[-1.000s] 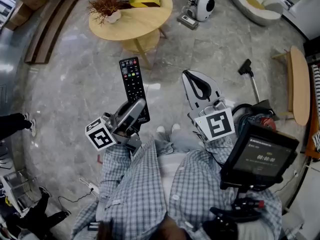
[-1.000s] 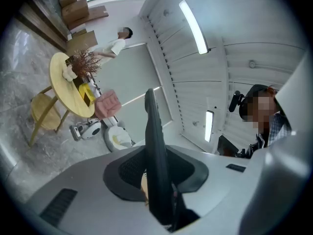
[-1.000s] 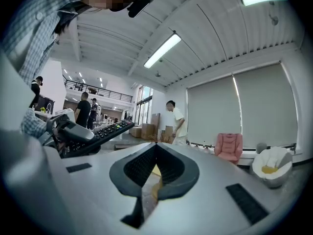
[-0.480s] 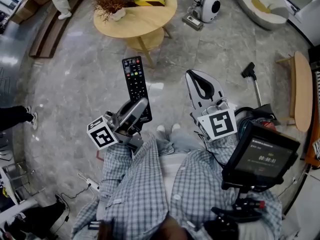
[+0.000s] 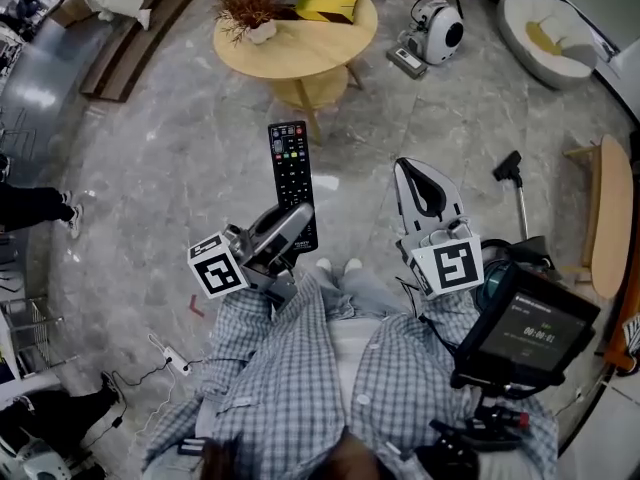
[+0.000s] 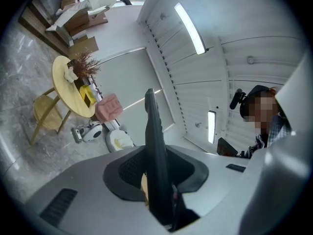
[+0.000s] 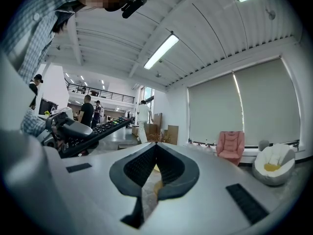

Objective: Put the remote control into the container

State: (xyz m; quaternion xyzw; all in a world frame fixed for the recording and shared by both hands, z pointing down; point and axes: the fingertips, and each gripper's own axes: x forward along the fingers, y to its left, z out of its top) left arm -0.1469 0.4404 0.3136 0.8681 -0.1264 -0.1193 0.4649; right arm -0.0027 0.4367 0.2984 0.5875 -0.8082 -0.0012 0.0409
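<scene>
1. Remote control (image 5: 293, 183) was held out over the marble floor (image 5: 150, 168), buttons up, its near end inside the left gripper (image 5: 290, 223).
2. Left gripper's 2 jaws were clamped on the remote's long edges.
3. Right gripper (image 5: 418, 178) was closed tight, with nothing between its jaws, near the left one but not touching it.
4. Round wooden table (image 5: 300, 53) carrying a yellow box (image 5: 335, 1) stood well apart from both grippers.

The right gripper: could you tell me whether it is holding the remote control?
No, the right gripper's jaws are together with nothing between them, while the remote control sits clamped in the left gripper.
</scene>
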